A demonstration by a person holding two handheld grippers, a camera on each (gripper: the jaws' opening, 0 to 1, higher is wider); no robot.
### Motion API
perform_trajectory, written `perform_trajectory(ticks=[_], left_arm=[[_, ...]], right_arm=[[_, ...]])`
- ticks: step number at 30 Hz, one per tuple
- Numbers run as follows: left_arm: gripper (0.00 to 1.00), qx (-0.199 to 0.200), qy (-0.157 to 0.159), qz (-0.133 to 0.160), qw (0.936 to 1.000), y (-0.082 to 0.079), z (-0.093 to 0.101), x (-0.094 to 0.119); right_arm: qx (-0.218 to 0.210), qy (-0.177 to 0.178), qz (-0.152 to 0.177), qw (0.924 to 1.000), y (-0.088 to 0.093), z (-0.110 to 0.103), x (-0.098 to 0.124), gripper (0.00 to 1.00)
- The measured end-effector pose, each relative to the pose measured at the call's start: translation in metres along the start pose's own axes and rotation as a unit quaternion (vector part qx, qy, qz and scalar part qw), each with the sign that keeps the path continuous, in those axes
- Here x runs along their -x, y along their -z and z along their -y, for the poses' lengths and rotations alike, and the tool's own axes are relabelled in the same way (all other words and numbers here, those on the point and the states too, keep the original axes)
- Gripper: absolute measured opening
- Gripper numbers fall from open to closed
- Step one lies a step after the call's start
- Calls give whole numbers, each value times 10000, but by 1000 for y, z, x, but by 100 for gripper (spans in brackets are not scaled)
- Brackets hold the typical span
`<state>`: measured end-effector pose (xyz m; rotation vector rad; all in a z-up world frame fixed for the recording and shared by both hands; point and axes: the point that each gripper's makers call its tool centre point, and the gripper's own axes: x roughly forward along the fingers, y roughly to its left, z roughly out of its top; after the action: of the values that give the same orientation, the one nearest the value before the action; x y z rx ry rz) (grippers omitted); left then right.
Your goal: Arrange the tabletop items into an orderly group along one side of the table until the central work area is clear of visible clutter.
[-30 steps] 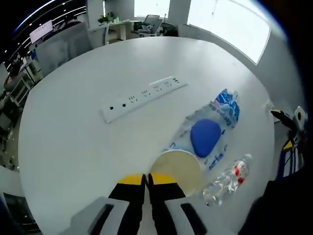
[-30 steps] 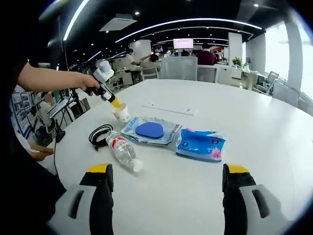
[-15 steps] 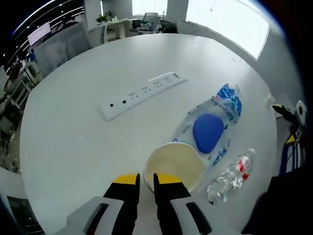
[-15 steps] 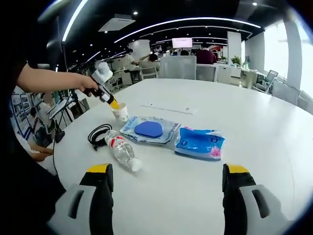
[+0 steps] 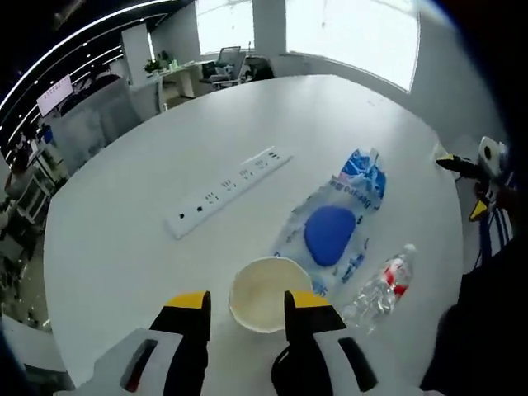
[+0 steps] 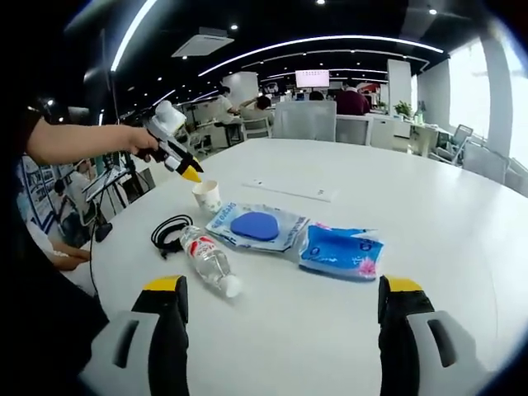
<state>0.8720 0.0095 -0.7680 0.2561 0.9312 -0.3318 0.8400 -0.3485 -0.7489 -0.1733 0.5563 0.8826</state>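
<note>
A cream paper cup point(image 5: 262, 293) stands on the white round table point(image 5: 124, 239), just below my left gripper point(image 5: 249, 302), whose yellow-tipped jaws are open and apart from it. In the right gripper view a hand holds that left gripper point(image 6: 190, 173) slightly above the cup point(image 6: 206, 196). My right gripper point(image 6: 285, 293) hangs open over the near table edge, holding nothing. Ahead of it lie a black cable point(image 6: 169, 233), a plastic bottle point(image 6: 208, 260), a clear pack with a blue pad point(image 6: 257, 227) and a blue wipes pack point(image 6: 342, 250).
A white power strip point(image 5: 227, 191) lies toward the table's middle, also seen far off as the power strip point(image 6: 289, 190). The bottle point(image 5: 379, 287) lies right of the cup, beside the clear pack point(image 5: 330, 235). Desks and chairs point(image 6: 305, 115) stand beyond the table.
My left gripper has opened from shut on the cup's rim, let the cup go and lifted a little above it. The right gripper has stayed open.
</note>
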Motion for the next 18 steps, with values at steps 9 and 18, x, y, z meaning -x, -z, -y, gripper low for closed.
perform_trajectory(ticks=[9,18], left_arm=[[42,-897,391,173,9951,-14,45,2],[47,-1819,1046,302,9773,-26,105,2]], right_arm=[[-2,-46,-14,10000,2,-3,2,94],[-6,-16,-35,10000,5,-3,5,93]])
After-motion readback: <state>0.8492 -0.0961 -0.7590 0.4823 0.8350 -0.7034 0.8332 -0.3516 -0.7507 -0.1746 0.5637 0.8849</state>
